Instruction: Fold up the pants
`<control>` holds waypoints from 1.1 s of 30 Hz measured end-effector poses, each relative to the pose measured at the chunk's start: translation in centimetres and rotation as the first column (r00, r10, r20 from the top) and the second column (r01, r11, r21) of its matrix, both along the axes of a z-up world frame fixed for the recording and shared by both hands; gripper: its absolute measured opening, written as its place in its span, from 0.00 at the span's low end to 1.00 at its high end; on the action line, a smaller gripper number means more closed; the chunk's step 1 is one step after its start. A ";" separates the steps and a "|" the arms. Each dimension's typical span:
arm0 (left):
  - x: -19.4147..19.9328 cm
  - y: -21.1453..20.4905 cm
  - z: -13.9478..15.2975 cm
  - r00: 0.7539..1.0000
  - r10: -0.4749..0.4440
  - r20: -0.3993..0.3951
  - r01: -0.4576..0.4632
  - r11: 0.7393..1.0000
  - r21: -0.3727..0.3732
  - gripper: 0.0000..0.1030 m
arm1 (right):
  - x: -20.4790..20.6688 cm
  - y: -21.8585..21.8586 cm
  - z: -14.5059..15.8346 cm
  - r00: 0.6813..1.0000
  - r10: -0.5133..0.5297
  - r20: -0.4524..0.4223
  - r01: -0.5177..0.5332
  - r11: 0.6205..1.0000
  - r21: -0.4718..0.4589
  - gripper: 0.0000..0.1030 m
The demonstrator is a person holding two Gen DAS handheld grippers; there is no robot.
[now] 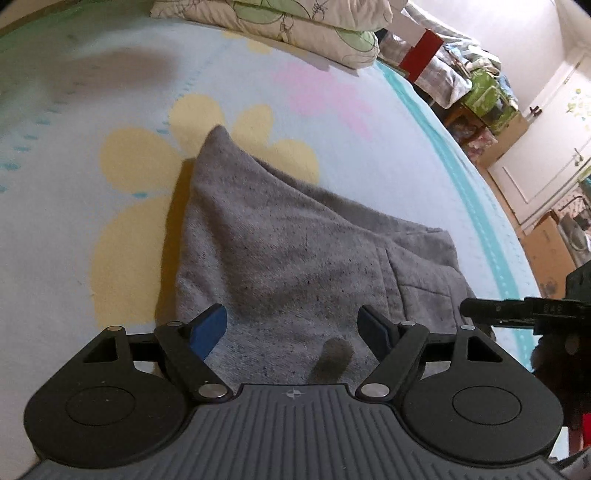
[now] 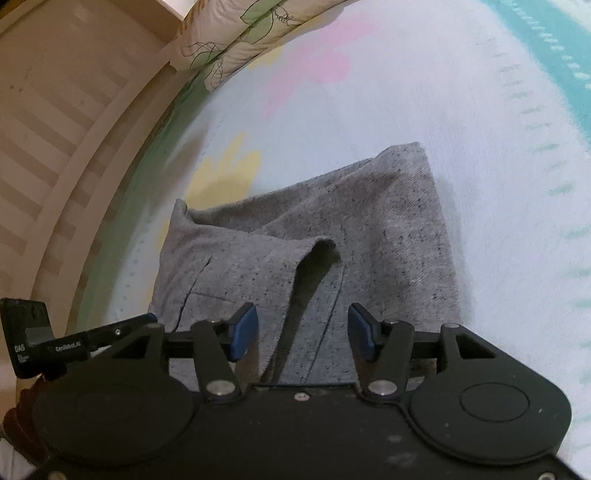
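Grey speckled pants (image 1: 280,254) lie folded in a compact bundle on a pale blue bed sheet (image 1: 110,92) with a flower print. My left gripper (image 1: 293,326) hovers over the bundle's near edge, open, its blue pads clear of the cloth. In the right wrist view the pants (image 2: 384,236) show a loose flap with a dark fold opening in the middle. My right gripper (image 2: 303,332) stands open above that near part, with nothing pinched between its pads. The other gripper shows as a black bar at the right edge of the left view and at the left edge of the right view.
Pillows (image 1: 288,26) with a green leaf print lie at the head of the bed. A striped wooden bed frame (image 2: 55,129) runs along the left. Beyond the bed's teal border (image 1: 476,195) are boxes, clutter and a white door (image 1: 546,140).
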State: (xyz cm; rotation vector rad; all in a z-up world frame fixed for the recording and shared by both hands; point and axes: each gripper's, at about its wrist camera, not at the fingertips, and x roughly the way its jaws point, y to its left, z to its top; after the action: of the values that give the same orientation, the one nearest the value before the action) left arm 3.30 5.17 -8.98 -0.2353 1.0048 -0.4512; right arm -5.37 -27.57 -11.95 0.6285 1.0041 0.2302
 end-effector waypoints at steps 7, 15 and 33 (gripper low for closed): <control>0.5 0.4 0.2 1.000 0.019 0.004 -0.019 1.000 -0.007 0.74 | 0.2 1.5 -0.6 0.998 0.054 -0.028 -0.053 0.998 0.030 0.66; 1.0 1.5 0.6 0.998 0.056 0.016 -0.056 0.998 -0.007 0.75 | 1.2 5.4 1.2 0.976 0.219 0.017 -0.217 0.974 -0.072 0.13; 0.5 -1.9 -0.5 0.994 -0.104 -0.014 0.105 0.992 0.077 0.76 | 2.0 3.9 3.1 0.965 0.261 -0.039 -0.253 0.875 -0.413 0.12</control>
State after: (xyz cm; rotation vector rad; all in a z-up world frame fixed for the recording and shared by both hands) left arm 3.80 3.29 -9.45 -0.1157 1.0459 -0.5050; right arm -3.41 -23.64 -8.81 0.1009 1.0786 0.2458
